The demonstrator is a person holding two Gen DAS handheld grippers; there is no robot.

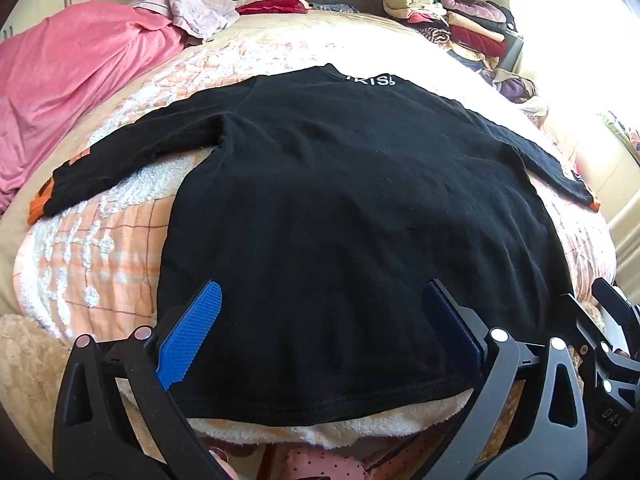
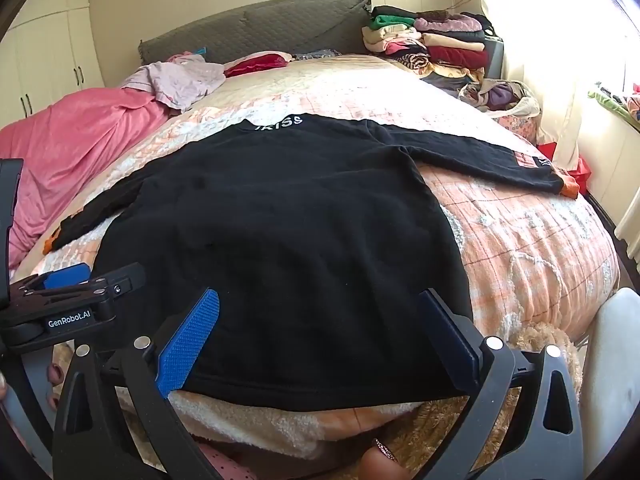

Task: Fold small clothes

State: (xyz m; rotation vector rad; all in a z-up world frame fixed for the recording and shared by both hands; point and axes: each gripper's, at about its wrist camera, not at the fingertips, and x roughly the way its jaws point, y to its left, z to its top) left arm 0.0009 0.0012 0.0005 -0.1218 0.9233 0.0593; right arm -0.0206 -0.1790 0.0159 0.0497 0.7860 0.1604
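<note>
Left wrist view first: we hold our left gripper (image 1: 320,320) tipped downward over the near edge of the bed (image 1: 100,248), its two blue-padded fingers (image 1: 192,332) spread wide with nothing pinched between them. The black long-sleeved shirt (image 1: 340,200) lies flat, back side up, straight ahead of the claw; its hem runs across just below the fingertips, so the lower part of the shirt body fills the gap between the fingers, though we cannot tell whether the pads touch the cloth. The collar with white lettering (image 1: 372,79) is at the far end from the claw, and the sleeves stretch out to either side, each ending in an orange cuff (image 1: 38,210). Off to the right of this claw, the dark frame of our right gripper (image 1: 608,320) shows at the picture's edge.

From the right wrist view, our right gripper (image 2: 318,320) is also angled down toward the bedspread, its jaws standing wide and empty. The shirt (image 2: 280,220) spreads ahead of and between its fingers, the hem just beneath the tips. To the left of this claw sits the left gripper (image 2: 76,280), close beside it and near the shirt's left lower corner. A fingertip with a painted nail (image 2: 384,452) peeks in under the claw.

Farther beyond both claws we see a pink blanket (image 1: 72,80) on the left and a pile of folded clothes (image 2: 432,44) by the headboard (image 2: 256,28) on the right.
</note>
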